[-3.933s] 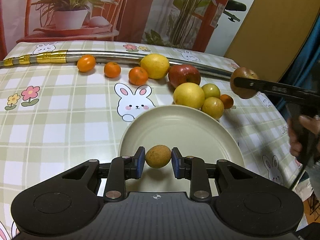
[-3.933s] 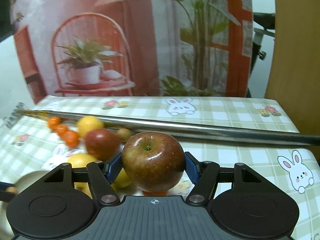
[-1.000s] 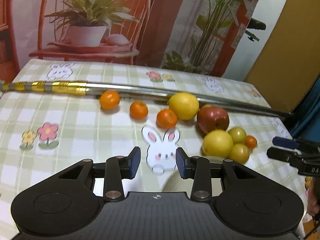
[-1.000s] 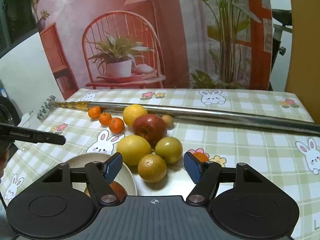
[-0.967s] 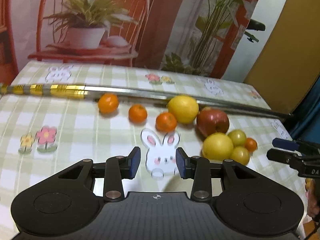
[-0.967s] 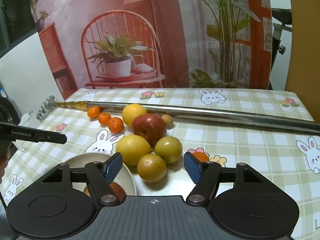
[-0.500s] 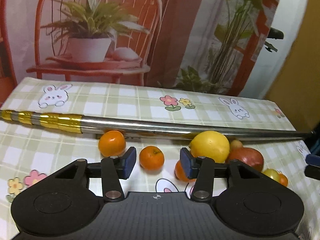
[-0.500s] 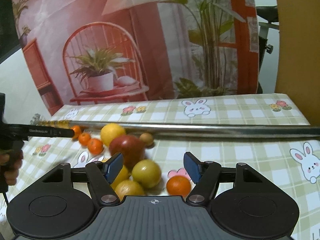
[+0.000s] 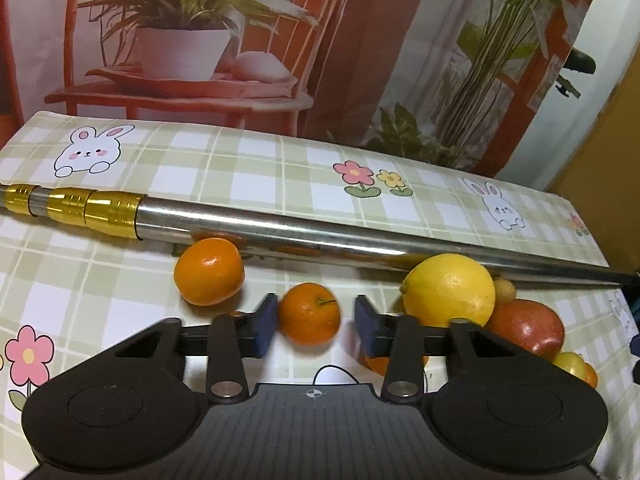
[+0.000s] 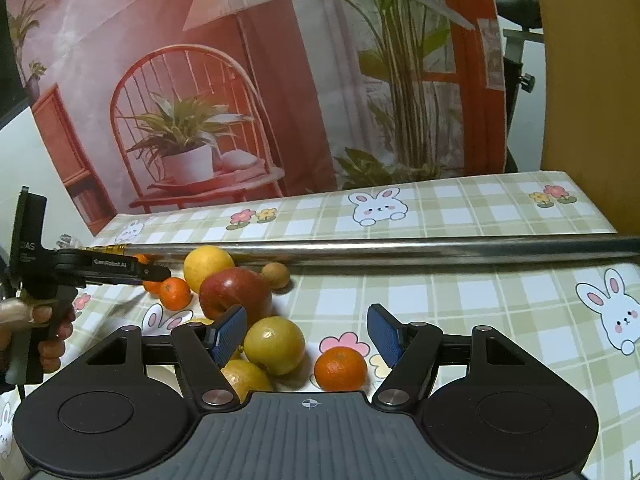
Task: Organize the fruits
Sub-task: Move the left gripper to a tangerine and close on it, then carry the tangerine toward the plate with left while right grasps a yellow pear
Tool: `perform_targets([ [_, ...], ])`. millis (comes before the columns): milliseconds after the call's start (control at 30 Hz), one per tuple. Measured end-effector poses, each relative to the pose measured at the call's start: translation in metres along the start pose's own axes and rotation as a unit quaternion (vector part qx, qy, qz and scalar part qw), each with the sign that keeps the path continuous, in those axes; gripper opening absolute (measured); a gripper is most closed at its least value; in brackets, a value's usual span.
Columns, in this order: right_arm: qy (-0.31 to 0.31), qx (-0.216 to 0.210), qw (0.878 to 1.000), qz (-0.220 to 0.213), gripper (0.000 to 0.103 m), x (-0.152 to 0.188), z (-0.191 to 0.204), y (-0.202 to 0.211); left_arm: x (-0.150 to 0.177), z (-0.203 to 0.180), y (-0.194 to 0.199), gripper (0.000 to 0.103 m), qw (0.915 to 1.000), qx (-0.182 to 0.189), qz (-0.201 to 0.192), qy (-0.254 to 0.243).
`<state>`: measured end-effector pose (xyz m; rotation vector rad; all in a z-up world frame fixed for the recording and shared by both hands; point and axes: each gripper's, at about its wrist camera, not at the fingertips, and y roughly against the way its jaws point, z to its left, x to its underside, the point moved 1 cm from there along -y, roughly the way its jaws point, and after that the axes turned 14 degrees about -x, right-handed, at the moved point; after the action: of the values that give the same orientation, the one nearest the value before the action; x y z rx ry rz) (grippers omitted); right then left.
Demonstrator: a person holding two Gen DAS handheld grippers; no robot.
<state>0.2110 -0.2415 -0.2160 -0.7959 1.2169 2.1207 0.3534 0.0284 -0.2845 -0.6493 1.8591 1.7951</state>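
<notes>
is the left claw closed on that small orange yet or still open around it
Open, just closing: the left claw straddles the small orange, with a gap showing at the right pad.

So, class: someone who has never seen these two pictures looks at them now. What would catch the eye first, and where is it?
The long metal pole with its gold end lies across the checked bunny tablecloth, with the fruit along its near side. In the left wrist view a small orange sits between the pads of the left gripper, which have just been closing on it. In the right wrist view, the right gripper stands open over a yellow-green fruit and another orange.
</notes>
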Motion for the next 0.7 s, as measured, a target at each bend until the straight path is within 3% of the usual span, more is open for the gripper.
perform_targets([
  [300, -0.003, -0.003, 1.0, 0.001, 0.064, 0.001, -0.001, 0.001, 0.004, 0.005, 0.013, 0.034, 0.9999, 0.002, -0.016, -0.002],
  [700, -0.002, -0.002, 1.0, 0.003, 0.064, 0.004, -0.006, 0.001, 0.028, 0.018, 0.076, 0.034, 0.9979, 0.041, -0.051, -0.004],
])
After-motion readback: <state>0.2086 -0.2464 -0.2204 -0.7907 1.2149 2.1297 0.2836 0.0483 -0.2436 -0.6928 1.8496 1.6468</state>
